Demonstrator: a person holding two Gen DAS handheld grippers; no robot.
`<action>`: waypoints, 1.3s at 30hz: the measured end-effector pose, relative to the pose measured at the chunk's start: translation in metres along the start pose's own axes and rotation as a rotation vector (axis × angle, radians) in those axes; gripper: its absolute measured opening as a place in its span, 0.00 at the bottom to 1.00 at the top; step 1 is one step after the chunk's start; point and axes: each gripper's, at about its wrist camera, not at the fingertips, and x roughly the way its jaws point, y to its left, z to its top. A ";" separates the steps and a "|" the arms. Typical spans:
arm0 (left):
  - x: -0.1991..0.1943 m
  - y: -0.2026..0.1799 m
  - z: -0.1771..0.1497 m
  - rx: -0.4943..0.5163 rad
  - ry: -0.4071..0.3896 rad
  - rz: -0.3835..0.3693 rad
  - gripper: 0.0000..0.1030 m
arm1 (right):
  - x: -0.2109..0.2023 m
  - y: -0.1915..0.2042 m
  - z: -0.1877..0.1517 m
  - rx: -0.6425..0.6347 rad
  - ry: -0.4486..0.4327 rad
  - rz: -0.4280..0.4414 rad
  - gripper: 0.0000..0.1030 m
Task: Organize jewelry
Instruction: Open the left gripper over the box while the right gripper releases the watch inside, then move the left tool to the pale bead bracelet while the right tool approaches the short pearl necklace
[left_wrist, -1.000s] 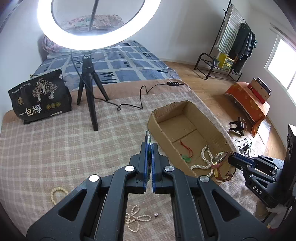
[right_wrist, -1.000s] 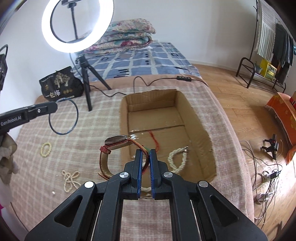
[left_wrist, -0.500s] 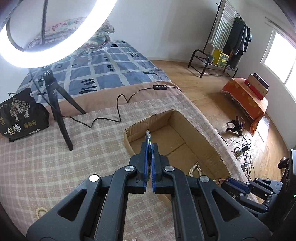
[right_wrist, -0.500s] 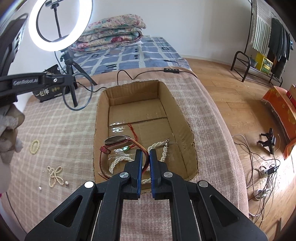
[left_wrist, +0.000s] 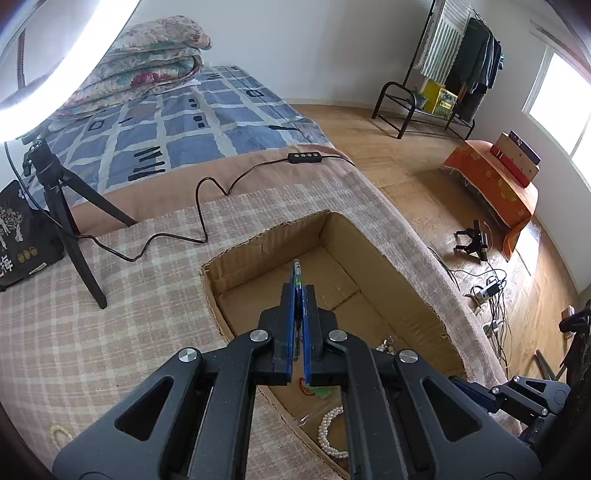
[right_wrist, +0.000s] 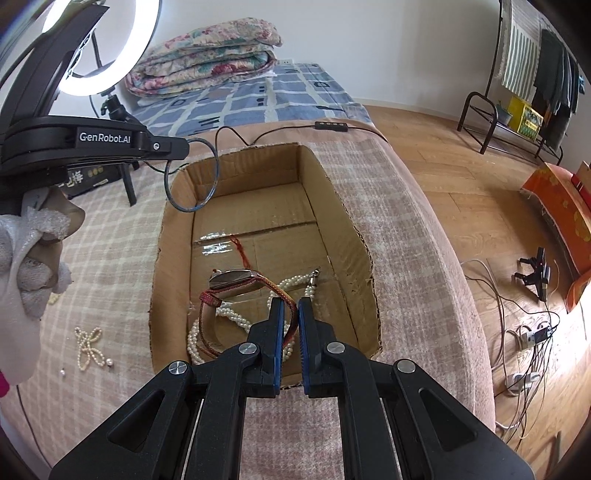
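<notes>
Both tools have come over the cardboard box (right_wrist: 354, 236): our left tool (left_wrist: 298, 291) pinches the stiff blue bangle (right_wrist: 192, 182), our right tool (right_wrist: 291, 314) grips the watch (right_wrist: 236, 280) by its floppy strap.

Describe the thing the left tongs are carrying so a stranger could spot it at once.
Find the open cardboard box sunk into the checked blanket. Over its far left corner hang the left tongs, shut on a thin blue bangle that dangles below the tips. It is a plain, rigid hoop you can see through, unlike the pearl strands and the red-strapped watch nearby.
</notes>
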 end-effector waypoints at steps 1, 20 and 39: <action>0.002 -0.001 0.000 0.002 0.001 0.000 0.01 | 0.001 -0.001 0.000 0.002 0.002 -0.001 0.06; -0.006 -0.011 0.004 0.004 -0.035 0.009 0.54 | -0.007 0.008 0.003 -0.008 -0.045 0.016 0.59; -0.081 0.027 -0.015 0.031 -0.090 0.045 0.57 | -0.041 0.030 0.004 0.022 -0.097 0.017 0.68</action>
